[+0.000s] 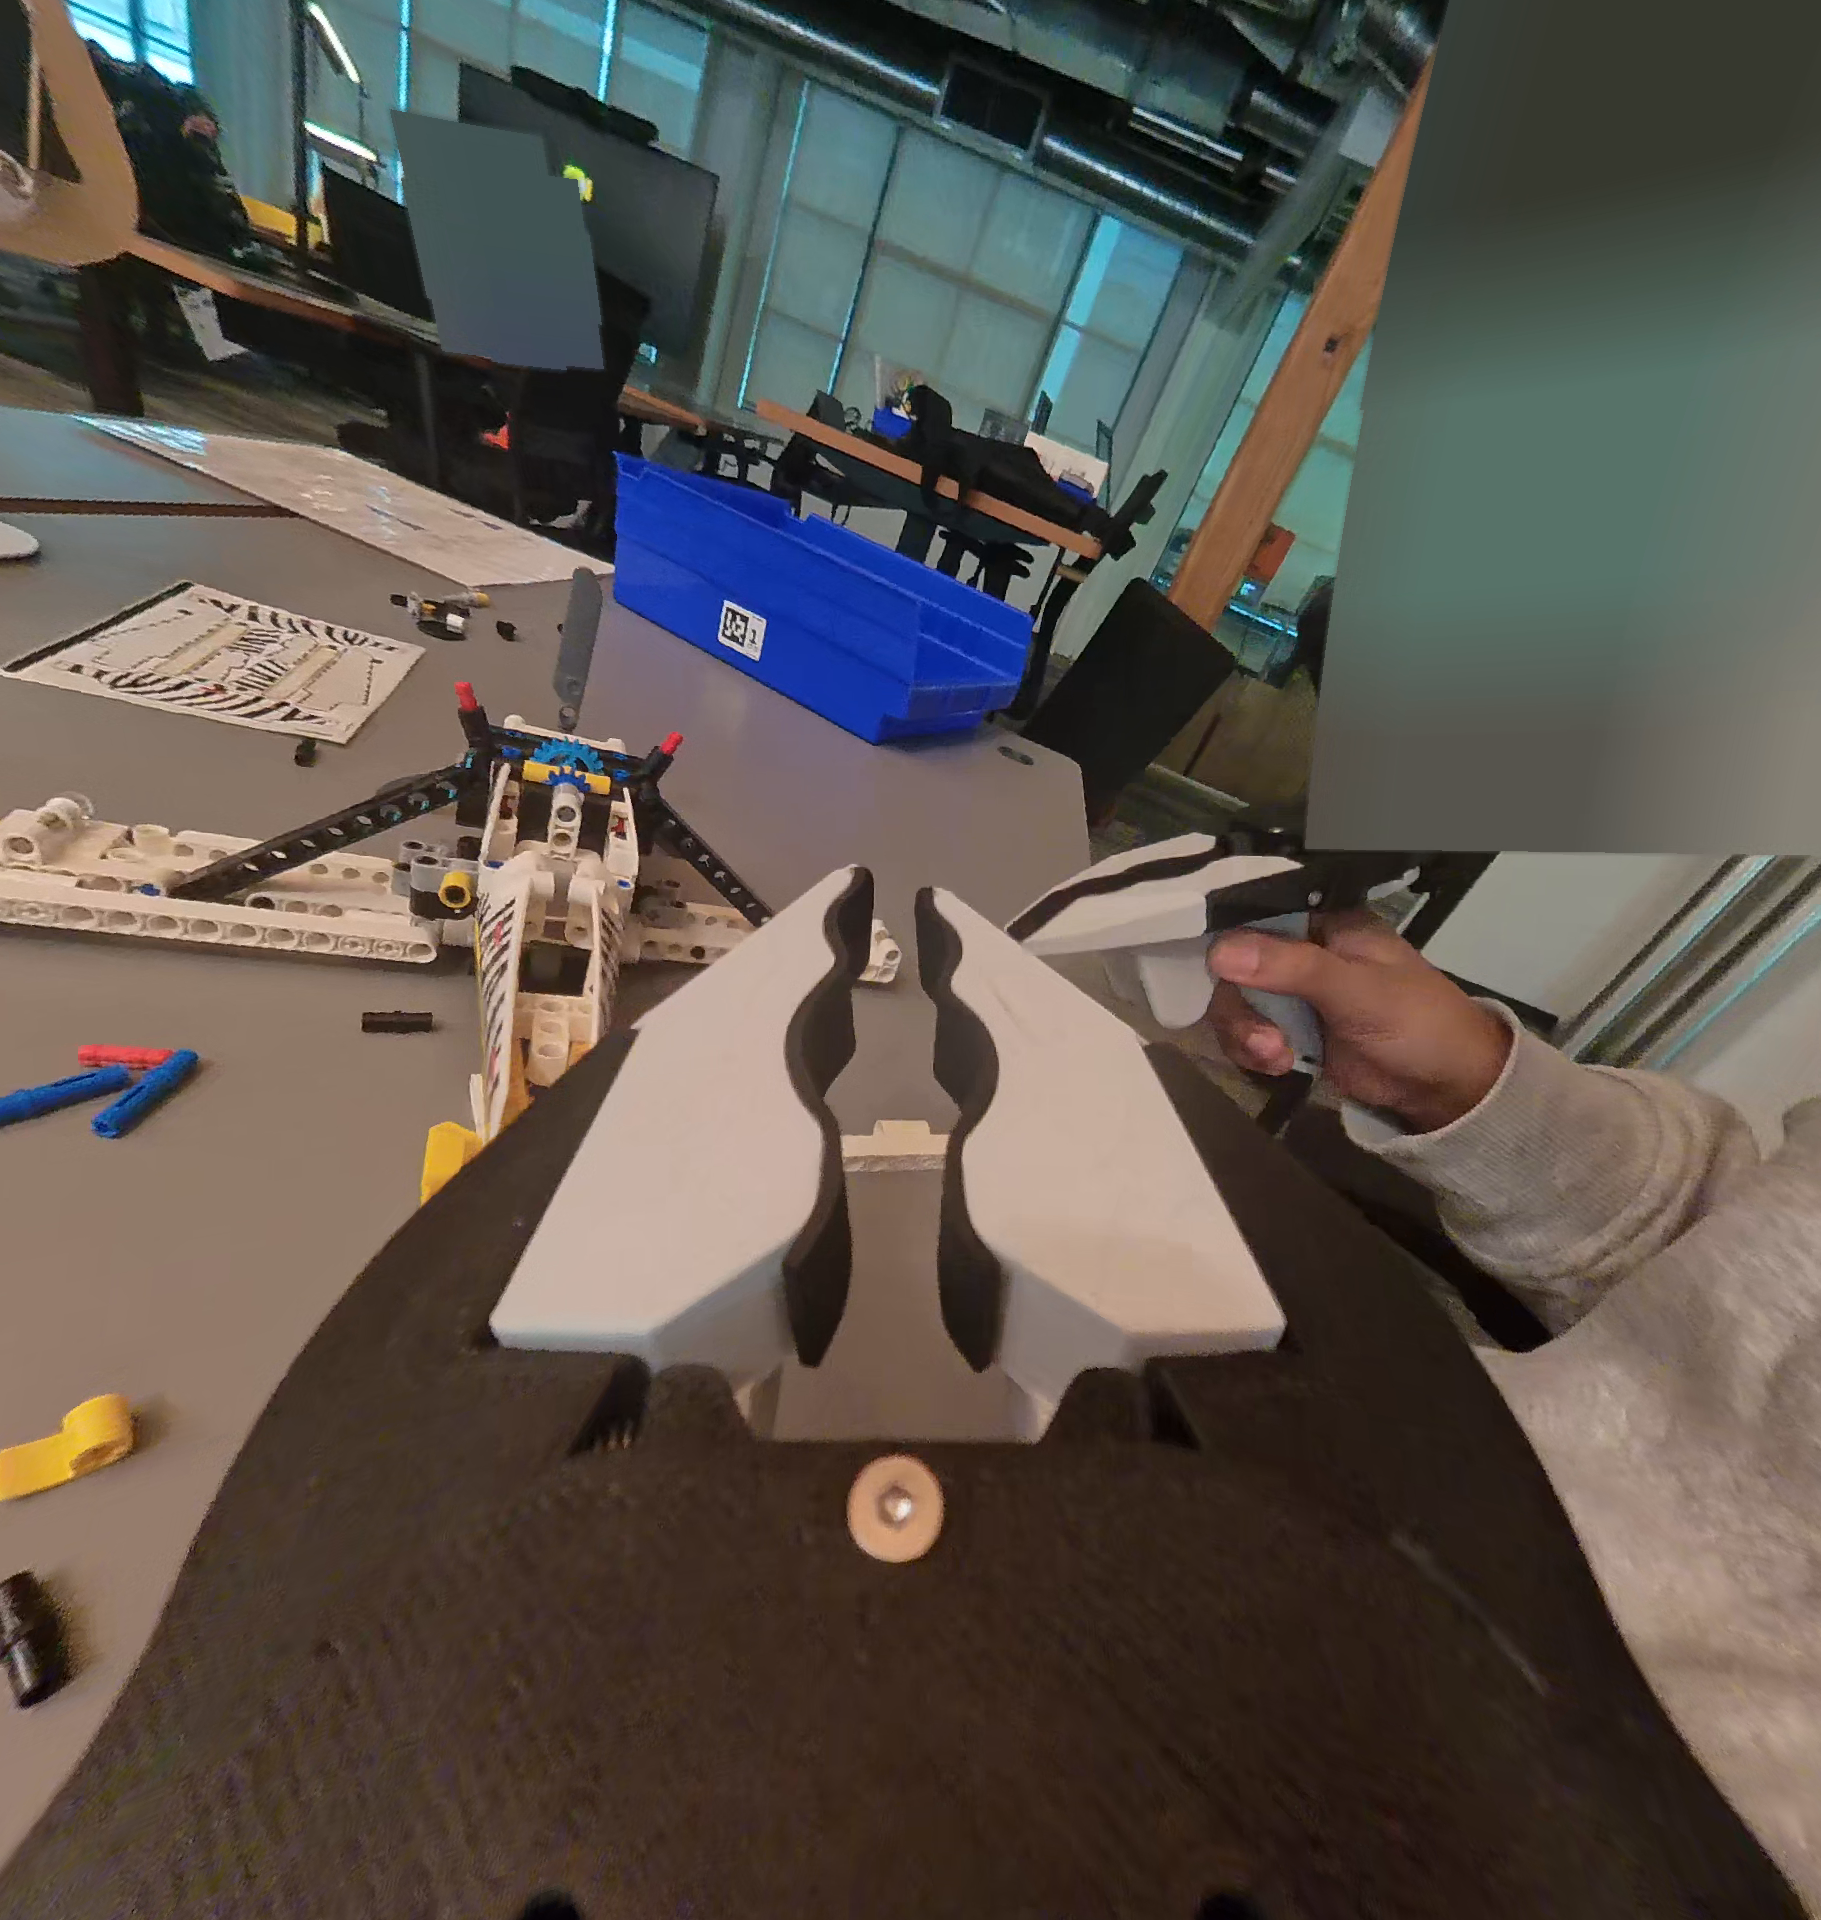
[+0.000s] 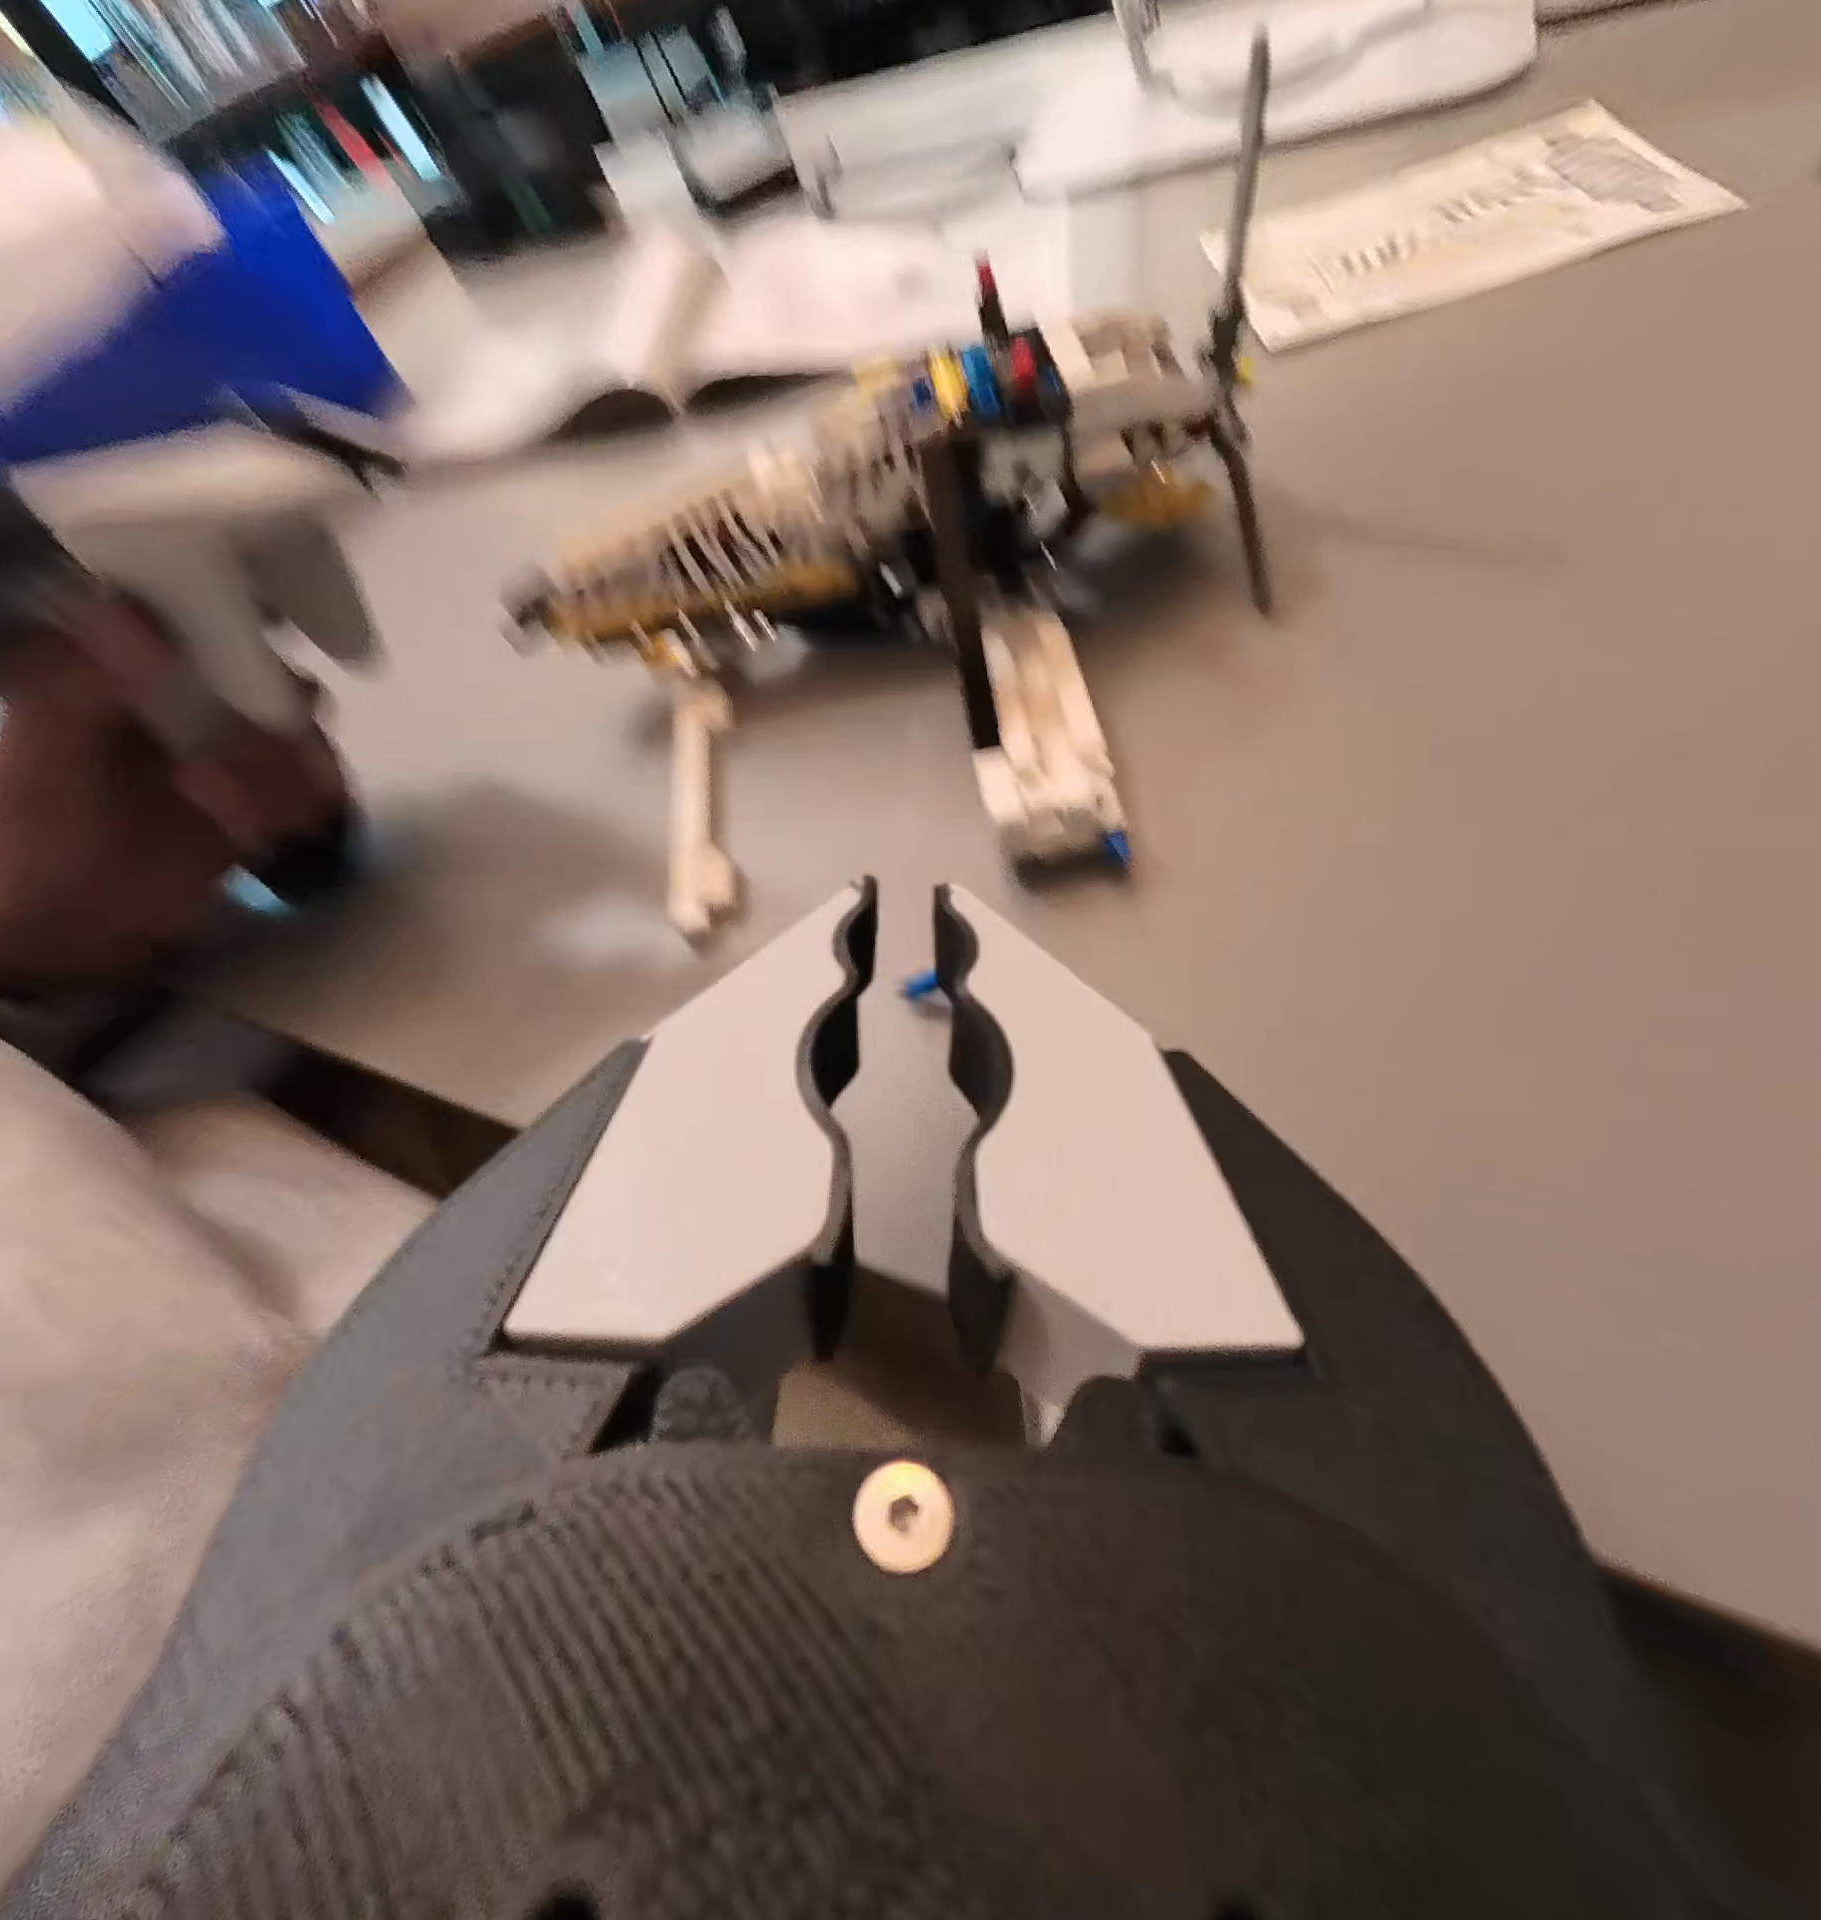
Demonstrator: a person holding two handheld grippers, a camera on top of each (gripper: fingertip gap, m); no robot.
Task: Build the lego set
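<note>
A partly built white, black and yellow lego plane (image 1: pixel 553 862) lies on the grey table (image 1: pixel 833 790), with a grey propeller blade (image 1: pixel 579 644) at its far end. My left gripper (image 1: pixel 892 899) hovers just right of it, jaws a narrow gap apart and empty. My right gripper (image 1: pixel 1031 925) shows to the right, held in a hand (image 1: pixel 1342 1018). In the blurred right wrist view the plane (image 2: pixel 989 488) lies ahead of my right gripper (image 2: pixel 904 894), whose jaws stand slightly apart. A small blue piece (image 2: pixel 921 987) shows through the gap; it does not look gripped.
Loose pieces lie left of the plane: blue pins (image 1: pixel 85 1091), a red pin (image 1: pixel 121 1057), a black pin (image 1: pixel 397 1021), a yellow piece (image 1: pixel 64 1444), a black connector (image 1: pixel 23 1636). A sticker sheet (image 1: pixel 210 660), an instruction sheet (image 2: pixel 1457 218) and a blue bin (image 1: pixel 812 603) lie beyond. The tips of one gripper are about 15 cm away from the tips of the other. The grey propeller blade (image 1: pixel 579 644) is about 20 cm from both grippers' fingertips.
</note>
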